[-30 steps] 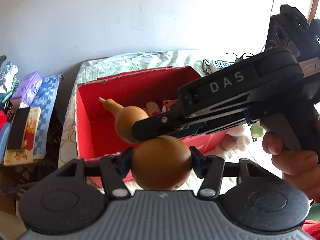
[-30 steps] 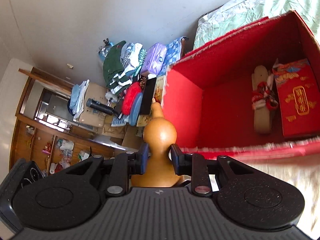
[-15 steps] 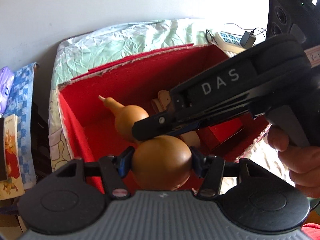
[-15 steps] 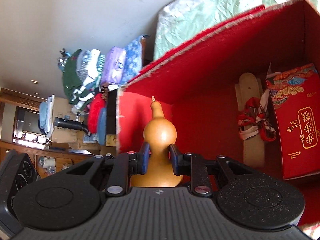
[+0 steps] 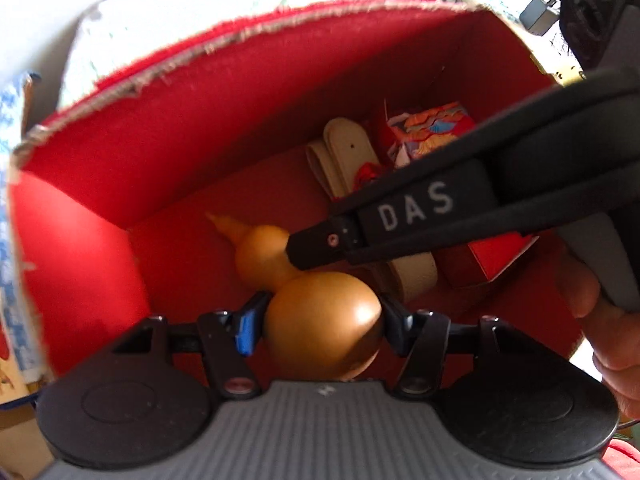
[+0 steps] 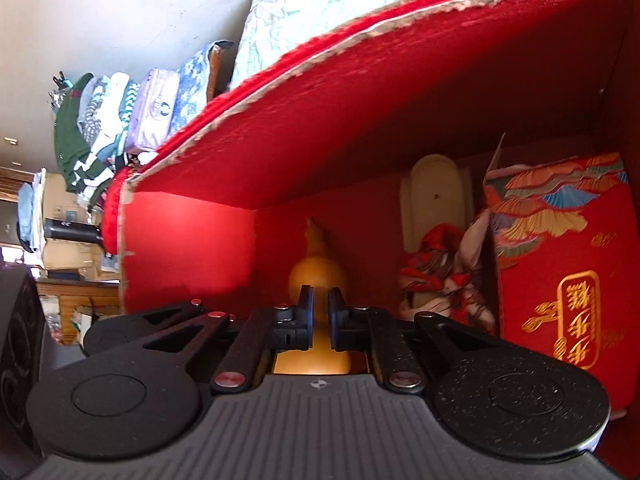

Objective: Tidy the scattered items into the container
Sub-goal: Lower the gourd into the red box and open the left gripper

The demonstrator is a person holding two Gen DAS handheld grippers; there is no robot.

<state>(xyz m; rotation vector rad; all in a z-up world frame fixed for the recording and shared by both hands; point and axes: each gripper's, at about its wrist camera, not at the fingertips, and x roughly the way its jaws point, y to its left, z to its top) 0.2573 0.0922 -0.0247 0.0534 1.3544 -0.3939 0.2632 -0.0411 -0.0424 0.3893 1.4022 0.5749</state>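
Both grippers, left gripper (image 5: 322, 314) and right gripper (image 6: 319, 312), clamp gourd (image 5: 320, 320) inside red box (image 5: 180, 92); uneven release may roll it into wooden clapper (image 5: 352, 160)

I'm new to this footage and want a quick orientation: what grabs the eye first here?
A golden-brown gourd fills the middle, pinched by both claws: the left claw grips its fat lower bulb, the right claw its narrow waist. All around it rise the walls of a big red box. At the box's right side lie a red gift packet and a pale wooden clapper.
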